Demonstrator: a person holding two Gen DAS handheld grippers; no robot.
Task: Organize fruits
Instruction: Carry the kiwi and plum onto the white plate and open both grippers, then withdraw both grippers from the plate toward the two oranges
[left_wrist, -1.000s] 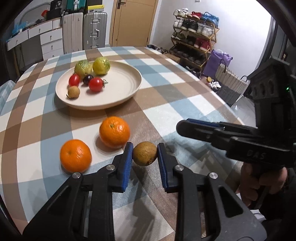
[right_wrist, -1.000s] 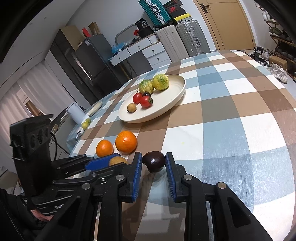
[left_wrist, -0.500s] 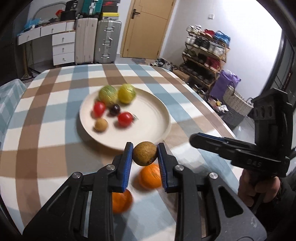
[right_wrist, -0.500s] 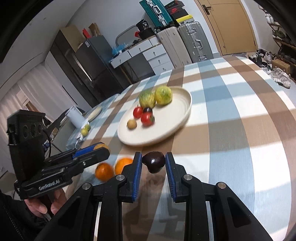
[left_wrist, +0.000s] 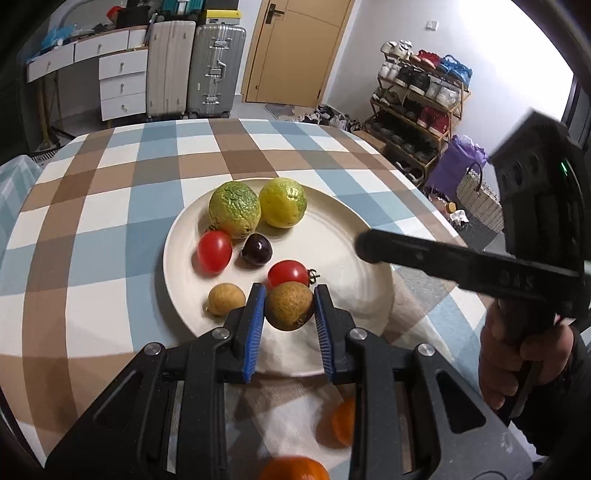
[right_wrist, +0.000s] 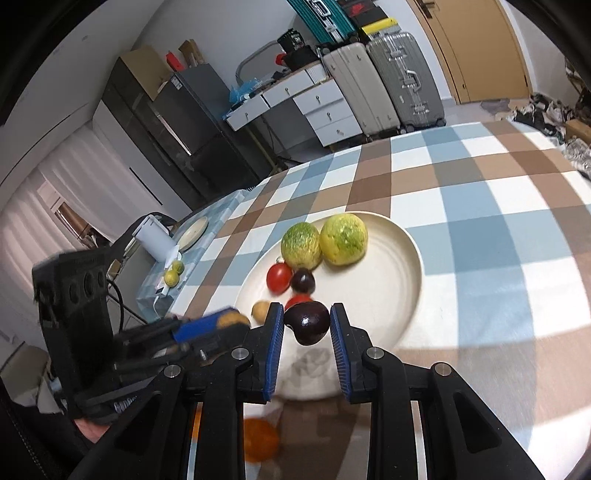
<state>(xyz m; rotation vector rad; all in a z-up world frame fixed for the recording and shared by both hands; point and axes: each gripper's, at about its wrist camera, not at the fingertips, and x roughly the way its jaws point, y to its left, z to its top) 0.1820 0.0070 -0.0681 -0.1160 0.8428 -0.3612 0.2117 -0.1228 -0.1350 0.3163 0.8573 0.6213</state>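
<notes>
My left gripper (left_wrist: 289, 309) is shut on a small brown round fruit (left_wrist: 289, 305) and holds it above the near part of the cream plate (left_wrist: 354, 280). My right gripper (right_wrist: 306, 324) is shut on a dark purple fruit (right_wrist: 307, 322) above the plate's (right_wrist: 391, 280) near rim. The plate holds two yellow-green citrus (left_wrist: 234, 208) (left_wrist: 282, 202), two red tomatoes (left_wrist: 214, 251) (left_wrist: 288, 272), a dark cherry (left_wrist: 256, 250) and a small brown fruit (left_wrist: 226, 300). Two oranges (left_wrist: 293, 469) (left_wrist: 341, 421) lie on the table below my left gripper.
The round table has a checked cloth (left_wrist: 110, 192). The right gripper's arm (left_wrist: 461, 262) reaches over the plate's right side in the left wrist view. Suitcases (left_wrist: 214, 70) and a shoe rack (left_wrist: 417, 107) stand beyond the table. A side table with a white appliance (right_wrist: 155, 240) stands at the left.
Both grippers have lifted their fruits from the table and moved forward over the plate. The two oranges now lie behind and below the grippers.
</notes>
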